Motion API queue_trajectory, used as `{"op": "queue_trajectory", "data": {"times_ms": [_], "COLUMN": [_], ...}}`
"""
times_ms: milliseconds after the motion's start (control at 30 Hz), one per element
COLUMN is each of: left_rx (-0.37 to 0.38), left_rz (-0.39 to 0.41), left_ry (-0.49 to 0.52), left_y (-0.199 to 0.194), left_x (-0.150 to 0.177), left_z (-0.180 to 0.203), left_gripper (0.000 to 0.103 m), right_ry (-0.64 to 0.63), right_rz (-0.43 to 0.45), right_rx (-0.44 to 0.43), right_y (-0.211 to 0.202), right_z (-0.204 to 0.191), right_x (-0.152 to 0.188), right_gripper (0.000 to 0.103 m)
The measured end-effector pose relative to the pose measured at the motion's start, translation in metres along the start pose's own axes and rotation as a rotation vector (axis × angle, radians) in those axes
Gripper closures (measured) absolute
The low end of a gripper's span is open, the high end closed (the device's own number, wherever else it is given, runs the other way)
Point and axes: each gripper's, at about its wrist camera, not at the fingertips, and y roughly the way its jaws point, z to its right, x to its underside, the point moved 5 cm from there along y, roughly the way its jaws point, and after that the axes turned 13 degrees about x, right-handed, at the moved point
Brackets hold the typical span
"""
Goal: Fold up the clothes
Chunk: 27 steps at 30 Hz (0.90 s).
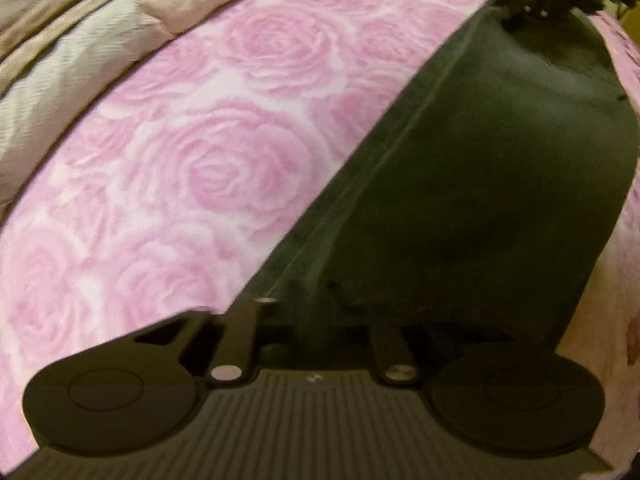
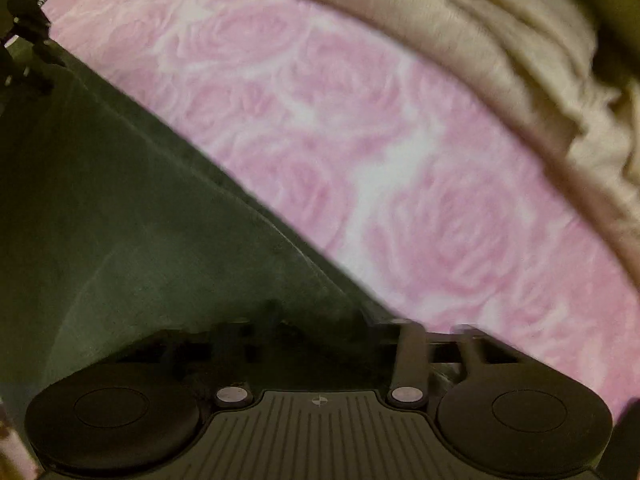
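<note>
The left gripper [image 1: 320,312] sits pressed together on the dark green cloth garment [image 1: 480,168]; the right gripper [image 2: 320,332] also meets it, grip unclear. The garment stretches between them over a pink rose-patterned bedspread [image 1: 200,168], smooth, with one long seam. A rumpled beige blanket [image 2: 500,40] borders the bedspread

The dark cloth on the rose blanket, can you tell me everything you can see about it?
The dark cloth is a plain, very dark green or black garment, soft and matte, with a straight stitched seam running along its long edge. It lies stretched out and mostly flat on the pink rose-patterned blanket, with only slight ripples. Its near end runs under the left gripper, and in the right wrist view it reaches up to the right gripper. Whether either grips it is hidden. A beige quilt lies apart from it.
</note>
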Motion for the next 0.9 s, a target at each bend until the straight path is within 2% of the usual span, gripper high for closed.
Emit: {"op": "queue_trajectory", "data": {"times_ms": [33, 67, 167, 267, 300, 333, 367, 400, 467, 533, 633, 733, 833, 867, 900], "left_rx": [-0.012, -0.023, -0.055, -0.056, -0.064, -0.072, -0.078, -0.094, -0.127, -0.156, -0.116, -0.084, -0.038, -0.014, 0.008], "left_rz": [0.007, 0.015, 0.025, -0.013, -0.019, -0.023, -0.024, -0.023, -0.023, 0.009, 0.024, -0.005, 0.015, 0.027, 0.035], "left_ry": [-0.012, -0.023, -0.057, -0.087, -0.079, -0.071, -0.072, -0.07, -0.067, -0.043, -0.054, 0.022, 0.116, 0.147, 0.211], "left_y": [-0.003, -0.006, -0.006, 0.012, 0.013, 0.014, 0.012, 0.008, 0.0, -0.012, -0.016, -0.006, -0.005, -0.004, -0.002], "left_x": [-0.003, -0.006, -0.014, -0.016, -0.015, -0.014, -0.015, -0.014, -0.014, -0.016, -0.02, -0.024, -0.033, -0.037, -0.039], "left_z": [-0.001, -0.002, -0.01, -0.017, -0.016, -0.015, -0.015, -0.014, -0.011, -0.002, 0.018, 0.052, 0.097, 0.114, 0.136], "left_gripper": [0.098, 0.098, 0.098, 0.095, 0.094, 0.093, 0.091, 0.088, 0.087, 0.088, 0.088, 0.087, 0.079, 0.071, 0.068], "right_ry": [-0.008, -0.005, 0.069, 0.1, 0.109, 0.135, 0.167, 0.212, 0.312, 0.414, 0.584, 0.806, 0.837, 0.833, 0.833], "right_rz": [0.003, 0.014, 0.063, 0.07, 0.086, 0.107, 0.127, 0.15, 0.195, 0.197, 0.113, 0.078, 0.106, 0.122, 0.14], "right_rx": [-0.006, -0.009, 0.002, 0.006, 0.018, 0.034, 0.05, 0.066, 0.096, 0.135, 0.155, 0.099, 0.138, 0.138, 0.126], "right_y": [0.0, -0.002, -0.002, 0.011, 0.01, 0.006, 0.001, -0.007, -0.026, -0.037, -0.025, -0.019, -0.044, -0.056, -0.065], "right_z": [0.0, 0.003, 0.02, 0.02, 0.019, 0.02, 0.022, 0.026, 0.035, 0.049, 0.081, 0.112, 0.105, 0.095, 0.084], "right_x": [-0.001, -0.002, -0.008, -0.007, -0.004, 0.001, 0.006, 0.014, 0.035, 0.059, 0.1, 0.13, 0.128, 0.126, 0.125], "right_gripper": [0.079, 0.082, 0.083, 0.081, 0.073, 0.055, 0.043, 0.027, 0.026, 0.026, 0.025, 0.025, 0.025, 0.025, 0.025]}}
